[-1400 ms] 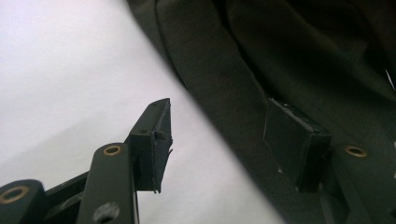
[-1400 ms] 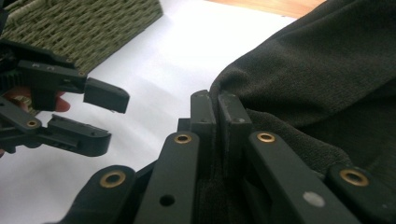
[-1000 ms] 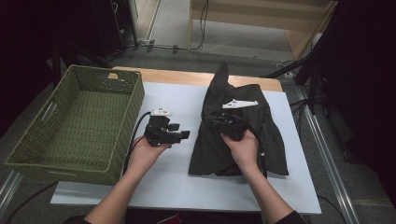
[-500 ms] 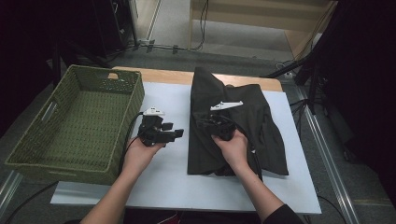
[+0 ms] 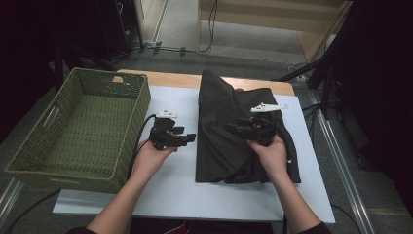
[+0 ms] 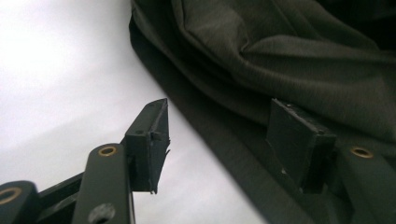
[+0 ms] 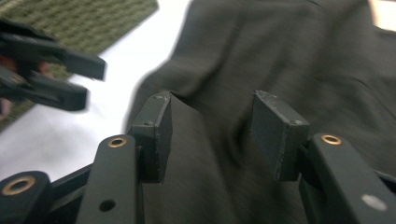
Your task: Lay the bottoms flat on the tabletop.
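The dark garment lies crumpled on the white sheet that covers the worktop, right of centre. A raised fold stands at its far left corner.

The right claw rests over the middle of the garment, pointing left. In the right gripper view its jaws stand apart, with cloth showing between them and nothing clamped.

The left claw hovers over the bare sheet, just beside the left edge of the garment and pointing toward it. In the left gripper view its jaws are spread: one is over the white sheet, the other over the garment's edge. It holds nothing.

A green woven basket sits at the left of the worktop, well apart from the garment.
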`<state>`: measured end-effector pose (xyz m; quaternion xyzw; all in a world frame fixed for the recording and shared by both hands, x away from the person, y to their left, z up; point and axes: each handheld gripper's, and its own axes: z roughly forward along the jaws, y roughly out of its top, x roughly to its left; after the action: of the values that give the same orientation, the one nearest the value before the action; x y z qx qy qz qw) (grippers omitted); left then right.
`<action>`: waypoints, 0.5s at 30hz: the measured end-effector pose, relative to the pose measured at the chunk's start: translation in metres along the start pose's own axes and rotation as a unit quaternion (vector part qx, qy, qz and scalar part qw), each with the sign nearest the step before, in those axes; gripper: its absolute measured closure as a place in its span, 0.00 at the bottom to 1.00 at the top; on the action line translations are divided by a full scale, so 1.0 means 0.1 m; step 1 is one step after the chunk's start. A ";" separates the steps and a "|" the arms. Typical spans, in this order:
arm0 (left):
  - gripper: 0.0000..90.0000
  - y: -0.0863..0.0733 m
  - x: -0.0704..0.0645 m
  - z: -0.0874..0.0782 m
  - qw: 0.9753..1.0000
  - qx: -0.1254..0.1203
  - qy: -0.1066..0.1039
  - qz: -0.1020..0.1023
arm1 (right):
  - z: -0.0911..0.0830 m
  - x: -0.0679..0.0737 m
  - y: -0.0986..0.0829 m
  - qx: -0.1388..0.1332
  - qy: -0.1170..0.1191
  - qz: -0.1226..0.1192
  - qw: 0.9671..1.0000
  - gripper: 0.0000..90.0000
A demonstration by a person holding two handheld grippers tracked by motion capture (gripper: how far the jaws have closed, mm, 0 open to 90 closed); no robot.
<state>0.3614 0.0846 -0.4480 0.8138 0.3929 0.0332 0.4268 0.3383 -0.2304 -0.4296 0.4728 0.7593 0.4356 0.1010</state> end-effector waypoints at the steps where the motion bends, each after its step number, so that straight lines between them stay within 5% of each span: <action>1: 0.43 0.02 -0.01 0.02 1.000 0.002 0.000 0.001 | -0.02 -0.04 -0.03 0.003 -0.004 0.002 1.000 0.53; 15: 0.43 0.26 -0.03 0.29 1.000 0.015 0.000 0.015 | -0.26 -0.34 -0.36 0.015 -0.057 0.005 0.998 0.49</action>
<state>0.3869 0.0546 -0.4466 0.8258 0.3817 0.0339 0.4138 0.3192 -0.2787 -0.4500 0.5021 0.7565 0.3968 0.1349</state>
